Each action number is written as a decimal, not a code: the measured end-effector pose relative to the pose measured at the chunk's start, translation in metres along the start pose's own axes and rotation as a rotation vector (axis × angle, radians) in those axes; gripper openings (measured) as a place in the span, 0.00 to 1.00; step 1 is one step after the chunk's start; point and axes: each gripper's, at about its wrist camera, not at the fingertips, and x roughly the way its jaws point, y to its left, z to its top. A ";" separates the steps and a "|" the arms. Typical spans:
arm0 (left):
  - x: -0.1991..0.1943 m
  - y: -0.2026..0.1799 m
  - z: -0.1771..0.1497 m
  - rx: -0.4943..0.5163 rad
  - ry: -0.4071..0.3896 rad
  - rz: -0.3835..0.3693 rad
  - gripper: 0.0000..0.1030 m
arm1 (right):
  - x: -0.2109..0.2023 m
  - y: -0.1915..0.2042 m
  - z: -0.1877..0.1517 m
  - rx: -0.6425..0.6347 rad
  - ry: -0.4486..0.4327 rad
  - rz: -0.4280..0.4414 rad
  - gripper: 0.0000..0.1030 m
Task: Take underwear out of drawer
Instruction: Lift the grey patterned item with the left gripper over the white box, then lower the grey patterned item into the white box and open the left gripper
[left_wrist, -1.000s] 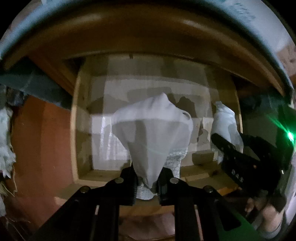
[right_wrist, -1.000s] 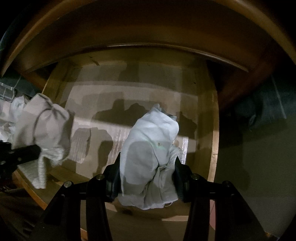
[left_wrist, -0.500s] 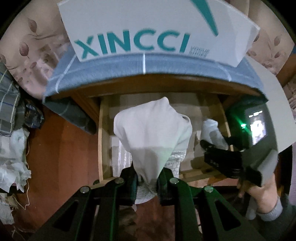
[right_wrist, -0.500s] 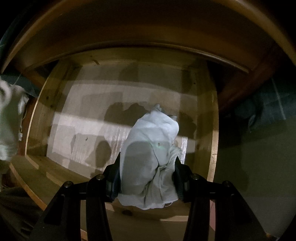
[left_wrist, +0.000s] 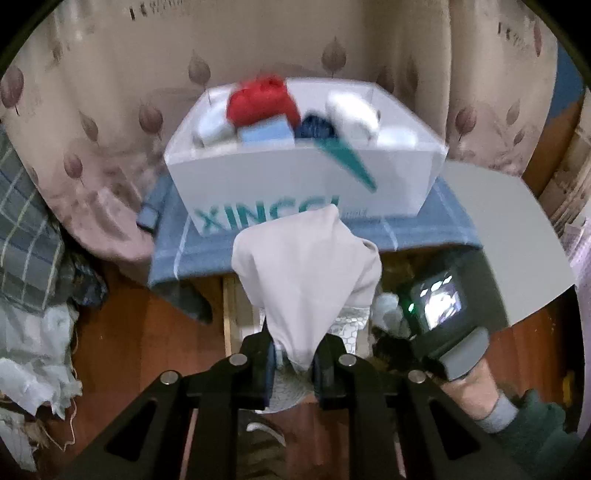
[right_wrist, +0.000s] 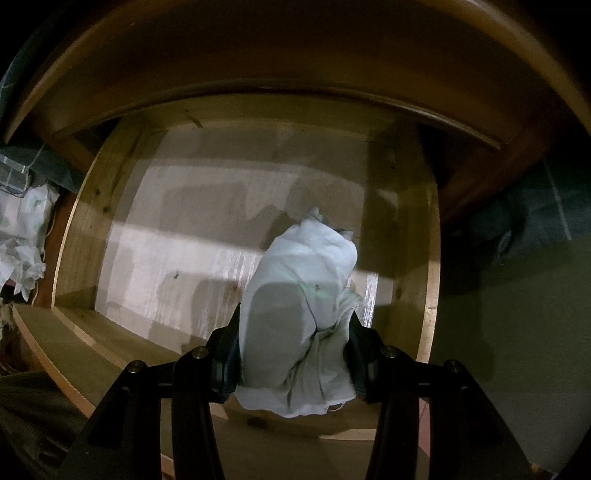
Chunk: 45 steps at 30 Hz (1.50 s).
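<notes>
Wooden drawer (right_wrist: 428, 258), both grippers' fingers clamped on pale underwear (right_wrist: 299, 314)

I read teal capitals "XINCC" on the front of the white cardboard box (left_wrist: 295, 177), the last letters hidden behind pale cloth (left_wrist: 306, 280); small print beside them is too blurred.

The underwear (left_wrist: 303, 280) hides part of the box's (left_wrist: 280, 177) blurred lettering, perhaps "XINCCI".
</notes>
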 end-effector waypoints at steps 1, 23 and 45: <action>-0.009 0.001 0.006 0.000 -0.018 0.000 0.15 | 0.000 0.000 -0.001 0.001 0.000 0.001 0.43; 0.011 0.032 0.162 -0.003 -0.131 0.076 0.15 | -0.005 -0.003 -0.002 0.020 -0.009 0.024 0.43; 0.110 0.044 0.209 -0.048 -0.054 0.090 0.15 | -0.008 0.000 0.001 0.017 -0.014 0.046 0.43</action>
